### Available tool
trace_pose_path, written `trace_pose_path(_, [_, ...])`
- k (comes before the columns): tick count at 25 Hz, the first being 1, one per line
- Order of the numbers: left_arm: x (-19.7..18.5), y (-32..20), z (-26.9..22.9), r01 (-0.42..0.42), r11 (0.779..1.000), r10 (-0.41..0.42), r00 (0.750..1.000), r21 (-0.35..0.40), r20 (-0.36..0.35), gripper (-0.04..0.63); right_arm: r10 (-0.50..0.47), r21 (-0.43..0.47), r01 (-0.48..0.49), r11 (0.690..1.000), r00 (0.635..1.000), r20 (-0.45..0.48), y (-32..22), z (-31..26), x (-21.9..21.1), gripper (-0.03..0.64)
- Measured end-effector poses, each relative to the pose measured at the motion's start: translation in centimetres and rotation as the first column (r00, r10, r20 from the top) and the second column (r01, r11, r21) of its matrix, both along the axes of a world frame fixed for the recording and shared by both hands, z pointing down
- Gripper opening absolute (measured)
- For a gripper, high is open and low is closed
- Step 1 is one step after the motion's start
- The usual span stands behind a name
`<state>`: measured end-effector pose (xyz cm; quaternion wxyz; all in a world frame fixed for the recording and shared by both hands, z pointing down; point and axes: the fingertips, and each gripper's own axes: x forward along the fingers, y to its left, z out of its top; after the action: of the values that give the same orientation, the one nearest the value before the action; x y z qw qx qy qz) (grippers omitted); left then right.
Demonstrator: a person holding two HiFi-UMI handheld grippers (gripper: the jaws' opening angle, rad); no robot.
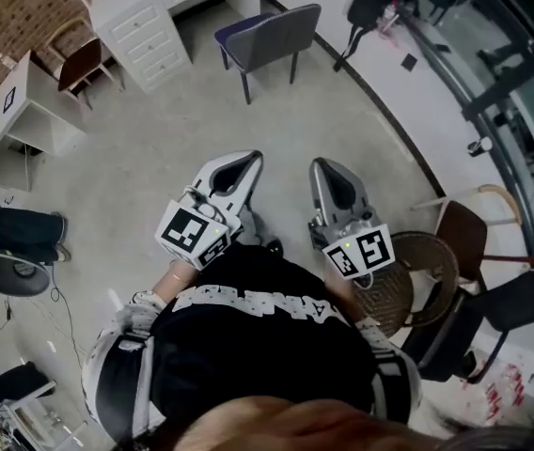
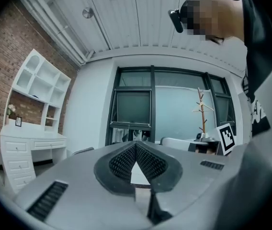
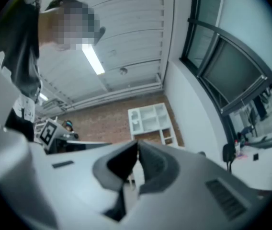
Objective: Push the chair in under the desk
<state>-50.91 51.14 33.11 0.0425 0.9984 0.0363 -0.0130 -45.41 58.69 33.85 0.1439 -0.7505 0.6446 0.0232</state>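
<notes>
A grey chair with a blue seat [image 1: 269, 36] stands on the floor, pulled out from the white desk [image 1: 154, 12] with drawers at the far side of the room. My left gripper [image 1: 249, 159] and right gripper [image 1: 322, 165] are held side by side in front of my chest, well short of the chair. Both are shut with nothing between their jaws. The left gripper view shows its pads [image 2: 126, 159] meeting at the tip, with the desk [image 2: 30, 145] and the chair's back [image 2: 82, 151] beyond. In the right gripper view the jaws also meet [image 3: 137, 146], aimed slightly upward at a brick wall.
A brown wooden chair [image 1: 81, 64] and a white side table [image 1: 37, 111] stand at the left. A round wicker table [image 1: 422, 271], a brown chair [image 1: 464, 233] and a black chair [image 1: 521, 308] crowd my right. A black office chair [image 1: 13, 272] is at the left edge.
</notes>
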Motion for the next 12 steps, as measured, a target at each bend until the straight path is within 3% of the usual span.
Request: trace_pose_path(12, [7.1,-0.2,-0.7,-0.118,0.993,0.118,0.993,0.004,-0.028,0.032,0.103,-0.029,-0.104,0.994,0.994,-0.042,0.3,-0.7,5.5,0.031])
